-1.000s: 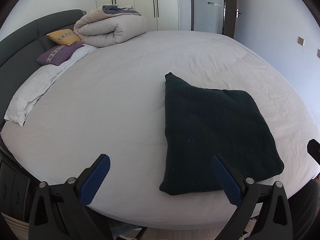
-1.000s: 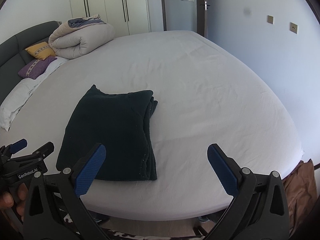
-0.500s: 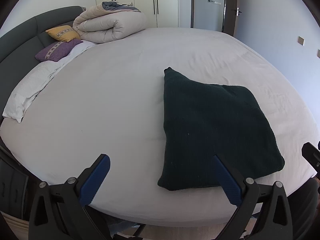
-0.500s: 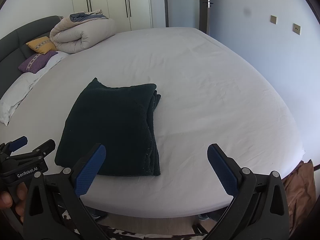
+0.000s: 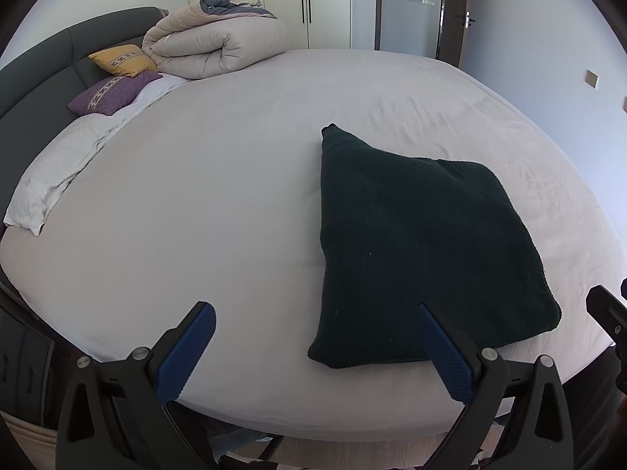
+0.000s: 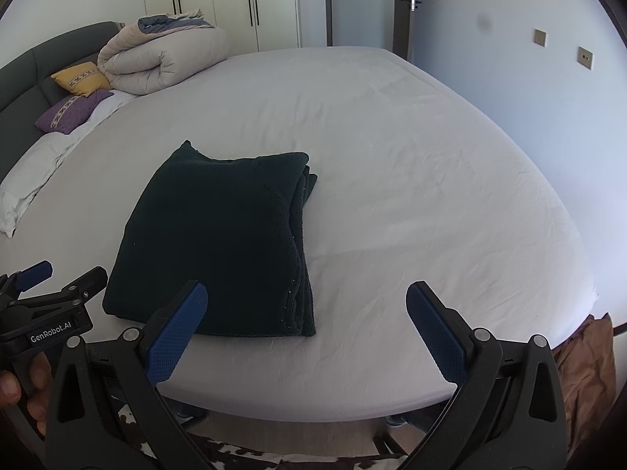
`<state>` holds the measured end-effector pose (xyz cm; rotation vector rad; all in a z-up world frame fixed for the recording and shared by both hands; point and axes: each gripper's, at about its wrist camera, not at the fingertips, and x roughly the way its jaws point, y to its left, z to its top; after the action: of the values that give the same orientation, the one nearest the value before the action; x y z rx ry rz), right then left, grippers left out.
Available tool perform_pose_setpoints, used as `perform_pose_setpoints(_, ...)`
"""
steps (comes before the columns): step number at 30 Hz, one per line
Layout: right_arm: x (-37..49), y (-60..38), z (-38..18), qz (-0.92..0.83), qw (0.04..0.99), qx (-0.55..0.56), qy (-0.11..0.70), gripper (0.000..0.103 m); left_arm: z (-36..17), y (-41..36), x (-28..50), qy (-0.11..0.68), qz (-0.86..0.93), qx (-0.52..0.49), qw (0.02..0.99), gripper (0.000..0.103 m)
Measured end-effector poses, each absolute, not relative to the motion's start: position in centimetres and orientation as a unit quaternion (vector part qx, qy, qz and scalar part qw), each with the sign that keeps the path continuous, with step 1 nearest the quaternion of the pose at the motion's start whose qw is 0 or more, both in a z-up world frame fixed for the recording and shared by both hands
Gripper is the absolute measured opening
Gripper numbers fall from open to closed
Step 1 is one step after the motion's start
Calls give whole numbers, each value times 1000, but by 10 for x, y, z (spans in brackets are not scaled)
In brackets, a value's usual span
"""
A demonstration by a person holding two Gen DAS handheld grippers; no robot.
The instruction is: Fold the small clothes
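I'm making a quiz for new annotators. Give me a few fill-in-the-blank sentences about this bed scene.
1. The dark garment lies ____ on the bed.
2. The yellow cushion sits just behind a ____ one.
3. The jaws of the left gripper and the right gripper are both ____.
4. The rolled duvet lies near the ____.

Missing words: folded; purple; open; headboard
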<state>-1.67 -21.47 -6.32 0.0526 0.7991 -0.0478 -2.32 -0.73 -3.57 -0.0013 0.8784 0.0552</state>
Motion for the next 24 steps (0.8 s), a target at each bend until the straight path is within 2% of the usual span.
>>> perform_pose_setpoints(24, -15, -199, -67, -22, 918, 19, 394, 103, -41, -7, -24, 431, 24, -6, 902, 103)
